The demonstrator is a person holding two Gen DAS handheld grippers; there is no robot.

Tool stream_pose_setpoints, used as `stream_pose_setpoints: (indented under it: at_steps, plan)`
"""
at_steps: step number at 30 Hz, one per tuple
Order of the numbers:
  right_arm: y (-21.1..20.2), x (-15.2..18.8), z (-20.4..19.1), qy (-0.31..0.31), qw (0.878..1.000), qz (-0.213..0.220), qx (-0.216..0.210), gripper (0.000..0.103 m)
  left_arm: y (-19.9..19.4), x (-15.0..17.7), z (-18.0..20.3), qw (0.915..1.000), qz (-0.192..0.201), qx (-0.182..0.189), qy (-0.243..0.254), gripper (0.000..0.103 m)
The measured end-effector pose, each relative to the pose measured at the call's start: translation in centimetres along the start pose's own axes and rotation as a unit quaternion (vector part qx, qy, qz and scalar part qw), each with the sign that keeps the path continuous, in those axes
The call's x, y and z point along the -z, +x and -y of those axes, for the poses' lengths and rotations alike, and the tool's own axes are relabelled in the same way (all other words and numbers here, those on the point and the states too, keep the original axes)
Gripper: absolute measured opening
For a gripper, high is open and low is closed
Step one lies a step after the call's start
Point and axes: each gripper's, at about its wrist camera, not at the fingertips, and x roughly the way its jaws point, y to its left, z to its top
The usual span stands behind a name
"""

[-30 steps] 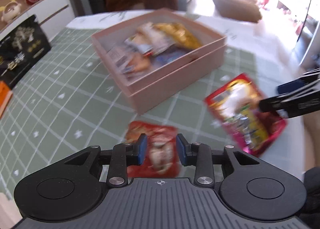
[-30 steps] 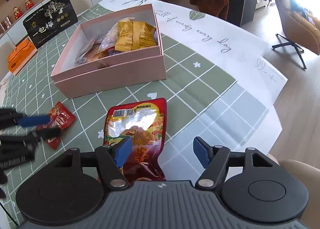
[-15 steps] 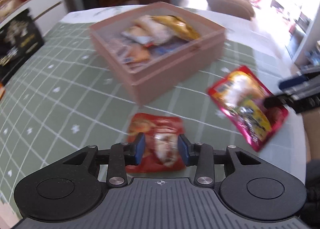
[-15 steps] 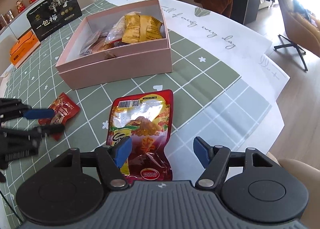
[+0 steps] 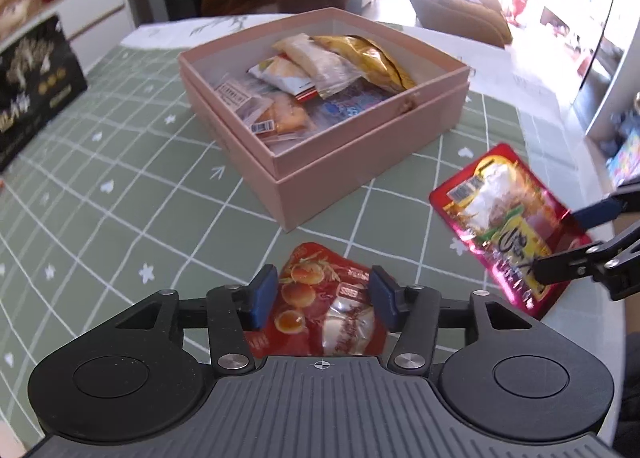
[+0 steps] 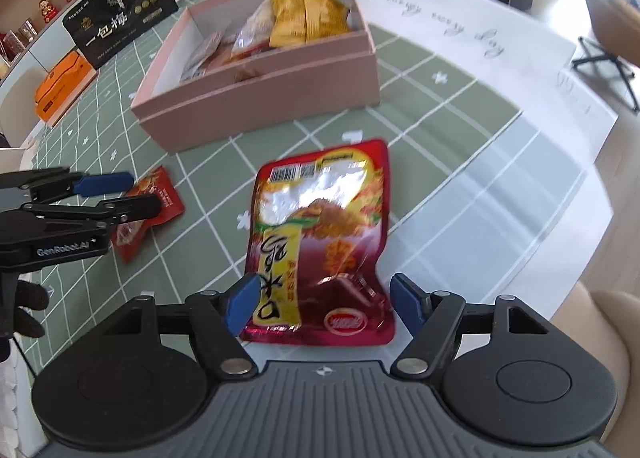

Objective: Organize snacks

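A small red snack packet (image 5: 324, 310) lies flat on the green checked cloth, between the blue pads of my left gripper (image 5: 324, 298). Its jaws are opening and do not press the packet. A larger red pouch (image 6: 320, 242) with a yellow label lies under my right gripper (image 6: 326, 306). Those jaws are also opening, and the pads stand clear on either side of the pouch's near end. An open pink box (image 5: 360, 162) with several snacks inside stands beyond both packets. The small packet (image 6: 154, 210) and left gripper (image 6: 116, 194) also show in the right wrist view.
A black gift box (image 6: 120, 22) and an orange box (image 6: 62, 86) sit at the table's far left. A white lettered cloth (image 6: 460, 30) covers the far right. The rounded table edge (image 6: 568, 266) runs close on the right, with a beige chair (image 6: 600, 318) below it.
Both grippers have opened wider. The left one has come lower over the small red packet, and the right one now straddles the near end of the big pouch.
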Motion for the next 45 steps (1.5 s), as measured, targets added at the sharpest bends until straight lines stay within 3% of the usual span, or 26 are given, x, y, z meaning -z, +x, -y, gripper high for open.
stream_pose_setpoints:
  at_steps: [8, 11, 15, 17, 21, 23, 25, 29, 34, 40, 45]
  plan:
    - [0.1, 0.3, -0.5, -0.016, 1.0, 0.001, 0.006, 0.08, -1.0, 1.5, -1.0, 0.9988, 0.004, 0.049, -0.008, 0.06]
    - [0.2, 0.3, -0.6, -0.02, 1.0, 0.002, 0.008, 0.083, -1.7, 2.7, -0.7, 0.9985, 0.02, 0.05, 0.008, 0.061]
    - [0.4, 0.5, -1.2, -0.038, 0.999, 0.003, 0.019, 0.085, -2.9, 3.5, -0.9, 0.9981, 0.043, 0.043, -0.007, 0.057]
    - [0.4, 0.6, -1.3, -0.042, 0.999, 0.003, 0.023, 0.085, -3.9, 3.6, -0.7, 0.9976, 0.056, 0.04, 0.008, 0.057]
    - [0.3, 0.5, -0.9, -0.03, 0.999, 0.005, 0.022, 0.084, -3.7, 4.0, 1.0, 0.9959, 0.021, 0.029, 0.084, 0.057]
    - [0.2, 0.4, -0.6, -0.02, 1.0, 0.006, 0.019, 0.084, -3.3, 4.4, 1.7, 0.9943, 0.01, 0.035, 0.1, 0.071]
    - [0.0, 0.3, -0.5, -0.014, 1.0, 0.009, 0.016, 0.084, -2.6, 4.6, 2.4, 0.9929, -0.002, 0.028, 0.116, 0.076]
    - [-0.4, 0.2, -0.3, -0.016, 1.0, 0.016, 0.02, 0.084, -2.4, 4.3, 1.3, 0.9962, 0.004, 0.028, 0.082, 0.075]
    - [-0.7, 0.2, -0.2, -0.012, 1.0, 0.02, 0.019, 0.084, -1.6, 3.8, -1.2, 0.999, -0.009, 0.043, -0.005, 0.074]
    - [-1.0, 0.3, -0.6, -0.025, 0.999, 0.032, 0.017, 0.084, -0.7, 3.0, -3.7, 0.9906, 0.005, 0.064, -0.121, 0.075]
    - [-0.2, -0.2, -0.8, -0.035, 0.999, 0.033, 0.011, 0.085, -0.5, 2.4, -2.9, 0.9867, 0.005, 0.039, -0.158, 0.076]
